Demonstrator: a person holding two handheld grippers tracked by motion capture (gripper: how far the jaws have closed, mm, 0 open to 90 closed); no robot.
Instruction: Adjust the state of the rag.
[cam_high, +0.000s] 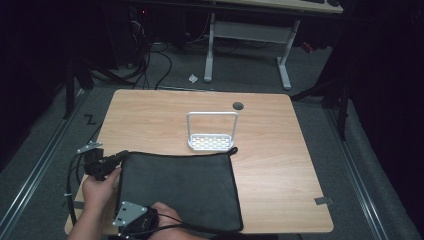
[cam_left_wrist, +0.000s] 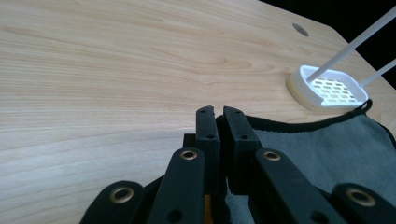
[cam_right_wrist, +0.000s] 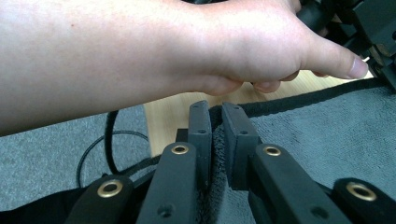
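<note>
While your left gripper and right gripper each pinch the grey cloth at the table's near left edge, a white rack stands just beyond it; nothing blocks you.

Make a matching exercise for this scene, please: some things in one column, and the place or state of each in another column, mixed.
Things:
1. grey cloth
2. white rack
3. left gripper
4. round hole

Places or states:
A. in the tabletop, behind the rack
B. shut on the cloth's far left corner
C. flat on the near part of the table
D. upright at the cloth's far edge

Pairs: 1-C, 2-D, 3-B, 4-A
</note>
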